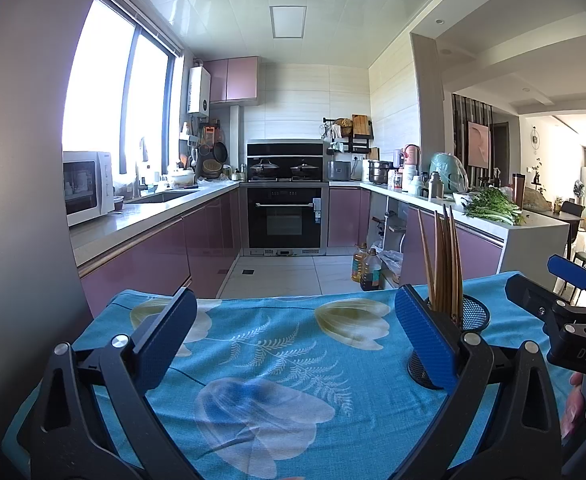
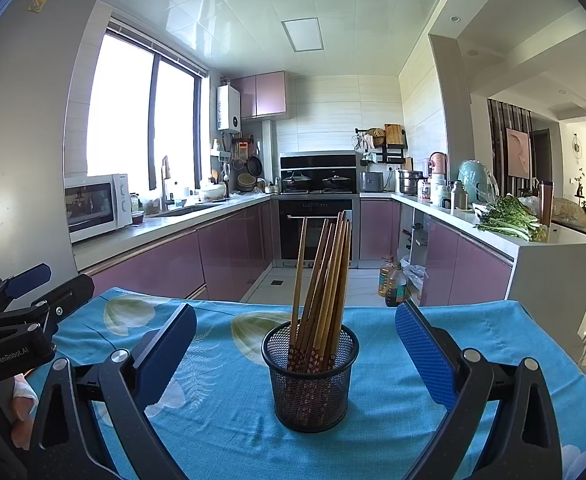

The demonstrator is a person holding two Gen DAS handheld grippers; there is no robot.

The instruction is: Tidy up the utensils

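Note:
A black mesh cup [image 2: 311, 380] stands upright on a table with a blue flowered cloth [image 2: 229, 400]. Several brown wooden chopsticks [image 2: 325, 280] stand in it, leaning right. My right gripper [image 2: 297, 356] is open and empty, its jaws wide on either side of the cup and not touching it. In the left wrist view the cup [image 1: 473, 316] and chopsticks [image 1: 445, 264] are partly hidden behind the right finger [image 1: 425, 340]. My left gripper [image 1: 293, 344] is open and empty over bare cloth [image 1: 285, 360], left of the cup.
The table ends just past the cup; beyond it is kitchen floor with oil bottles [image 2: 393, 284]. Purple counters run along both sides, with an oven [image 2: 317, 228] at the back. The right gripper's body shows in the left wrist view [image 1: 573, 320].

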